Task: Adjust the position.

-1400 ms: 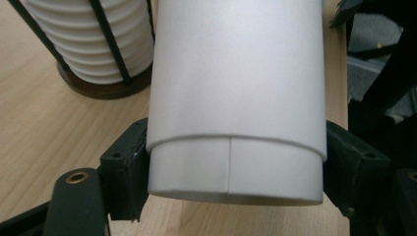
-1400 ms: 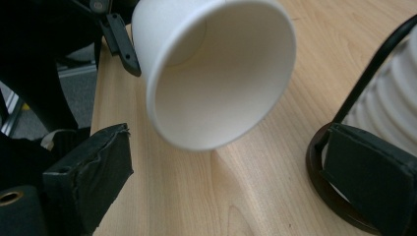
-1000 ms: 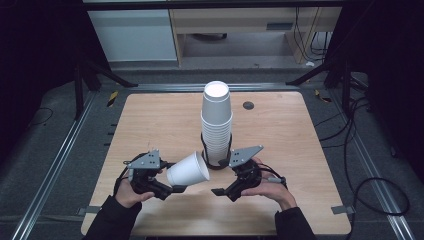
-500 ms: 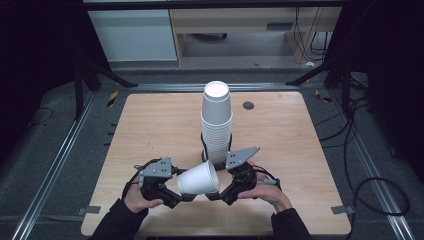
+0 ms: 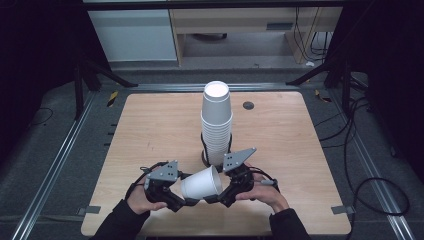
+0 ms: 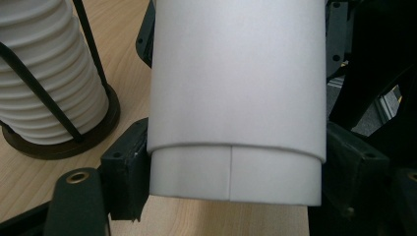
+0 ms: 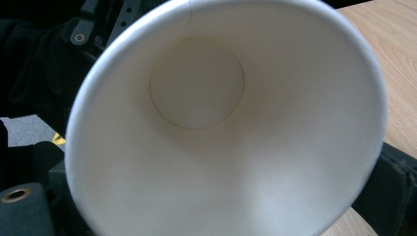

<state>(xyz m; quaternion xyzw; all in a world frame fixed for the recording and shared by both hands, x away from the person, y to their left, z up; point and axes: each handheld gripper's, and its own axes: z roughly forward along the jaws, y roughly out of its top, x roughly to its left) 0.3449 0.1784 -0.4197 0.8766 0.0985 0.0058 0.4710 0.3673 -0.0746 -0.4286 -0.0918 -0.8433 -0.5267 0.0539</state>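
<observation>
left gripper (image 5: 186,200) clamps white cup (image 5: 201,183) base | right gripper (image 5: 216,196) at rim, grip unclear | just in front of cup stack (image 5: 216,122)

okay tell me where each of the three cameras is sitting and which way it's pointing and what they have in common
High view: above the person's side, looking forward and down at the table; both forearms and the left gripper and right gripper show.
Left gripper view: rides on the left gripper, looking along its jaws, which clamp the paper cup near its base.
Right gripper view: rides on the right gripper, looking into the cup's open mouth; black jaw parts at the bottom corners.
Shared: high and left gripper views both show the cup stack in its holder.
</observation>
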